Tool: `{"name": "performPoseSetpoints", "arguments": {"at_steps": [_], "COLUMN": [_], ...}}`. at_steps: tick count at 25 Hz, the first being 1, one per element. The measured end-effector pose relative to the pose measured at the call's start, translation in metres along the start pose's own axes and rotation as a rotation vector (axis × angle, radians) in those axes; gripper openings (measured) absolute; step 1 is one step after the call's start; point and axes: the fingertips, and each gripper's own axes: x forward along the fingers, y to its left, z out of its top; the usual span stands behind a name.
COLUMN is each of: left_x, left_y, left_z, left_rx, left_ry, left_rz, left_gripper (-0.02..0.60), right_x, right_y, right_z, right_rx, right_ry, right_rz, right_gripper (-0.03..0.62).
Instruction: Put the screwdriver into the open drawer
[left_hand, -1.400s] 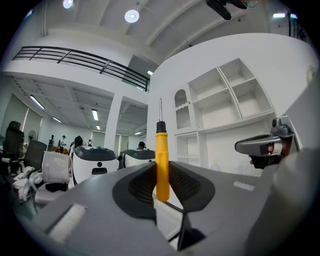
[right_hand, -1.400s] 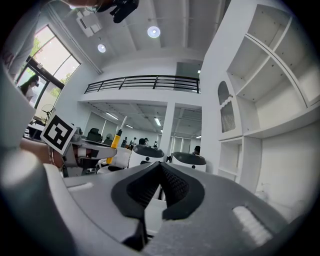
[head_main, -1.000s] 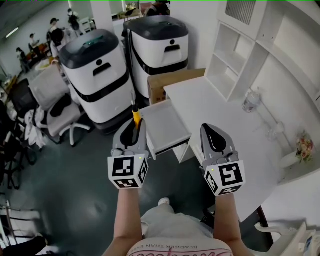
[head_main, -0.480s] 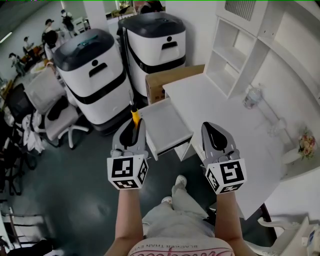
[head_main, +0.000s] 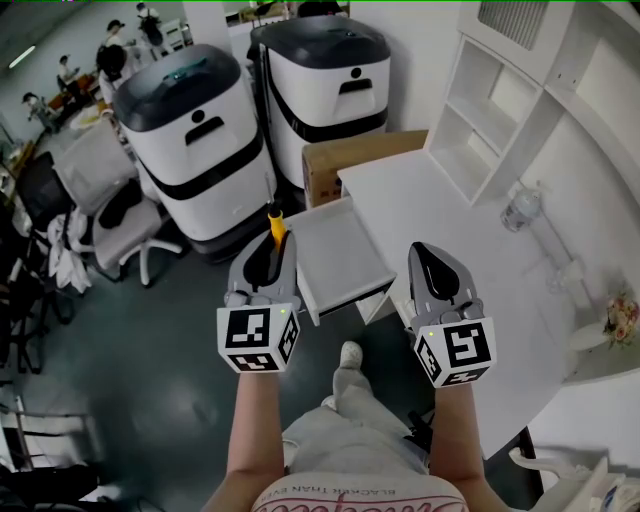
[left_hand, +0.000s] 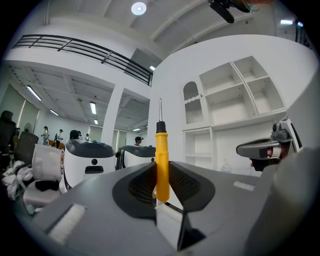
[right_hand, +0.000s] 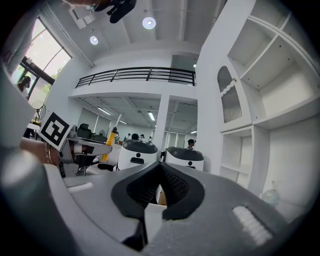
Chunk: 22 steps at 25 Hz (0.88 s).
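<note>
Left gripper view: the yellow screwdriver (left_hand: 161, 150) is pinched by its handle in the left claw (left_hand: 161, 172), just beside the open drawer (head_main: 340, 262); the right claw (right_hand: 161, 165) is pressed together.

Lower handle of yellow-handled screwdriver (head_main: 275, 221) hidden between the jaws of left gripper (head_main: 270, 246). Left edge of white open drawer (head_main: 345, 250) partly behind that gripper. Background people (head_main: 110, 60) too small to make out.

Drawer (head_main: 338, 256) left of desk (head_main: 432, 212), box (head_main: 350, 160) behind drawer
</note>
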Motion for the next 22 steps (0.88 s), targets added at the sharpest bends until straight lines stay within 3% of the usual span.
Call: {"name": "performPoseSetpoints", "arguments": {"at_steps": [22], "left_x": [0.177], "left_y": [0.034], "left_z": [-0.011], "left_rx": [0.014], "left_ry": [0.065], "left_rz": [0.034], "left_gripper": [0.095], "right_x": [0.165], "right_y": [-0.105], "right_z": [-0.021], "right_rx": [0.047], "right_ry": [0.021], "right_rz": [0.06], "right_gripper": [0.0]}}
